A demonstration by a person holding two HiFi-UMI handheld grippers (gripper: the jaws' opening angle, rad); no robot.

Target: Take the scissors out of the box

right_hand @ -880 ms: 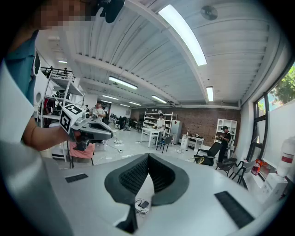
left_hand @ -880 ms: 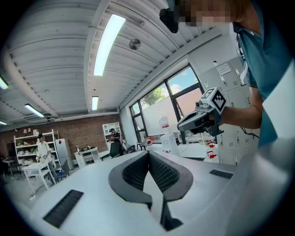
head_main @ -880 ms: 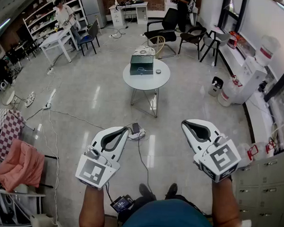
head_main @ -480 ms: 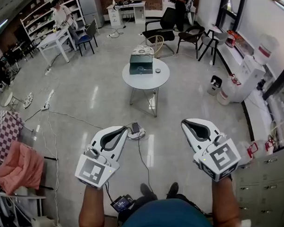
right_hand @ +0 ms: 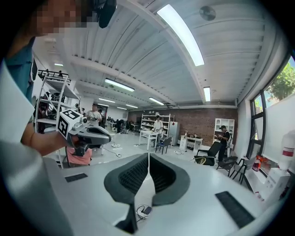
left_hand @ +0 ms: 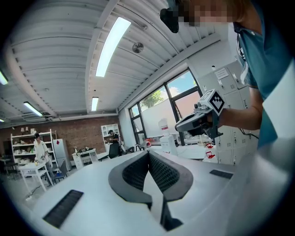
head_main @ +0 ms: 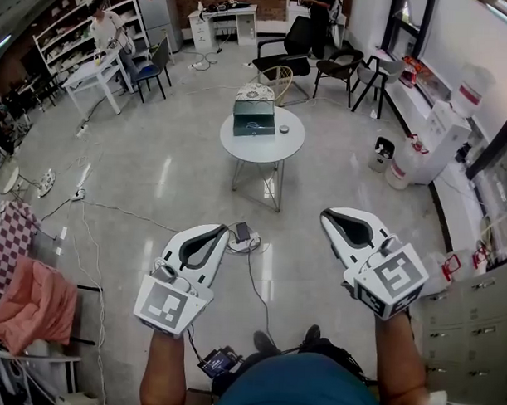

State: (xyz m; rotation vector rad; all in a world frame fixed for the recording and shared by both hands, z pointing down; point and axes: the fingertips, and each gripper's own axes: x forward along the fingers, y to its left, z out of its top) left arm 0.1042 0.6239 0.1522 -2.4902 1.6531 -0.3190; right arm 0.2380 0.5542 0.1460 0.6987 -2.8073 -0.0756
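A dark green box [head_main: 254, 118] sits on a small round white table [head_main: 272, 145] several steps ahead of me in the head view. No scissors show; whatever the box holds is hidden. My left gripper [head_main: 223, 231] is held in front of my body at lower left, jaws shut with nothing between them. My right gripper [head_main: 327, 217] is held at lower right, jaws shut and empty too. In the left gripper view the left gripper [left_hand: 148, 153] has its tips touching. The right gripper [right_hand: 148, 155] in its own view is the same. Both are far from the box.
A white roundish object [head_main: 256, 91] lies behind the box and a small dark item [head_main: 283, 128] beside it. Cables and a power strip [head_main: 244, 238] lie on the floor between me and the table. Chairs [head_main: 285, 51] stand beyond it; grey cabinets [head_main: 474, 317] at right.
The view has shifted a little; the table and box look slightly nearer. Both grippers keep their places and stay shut.
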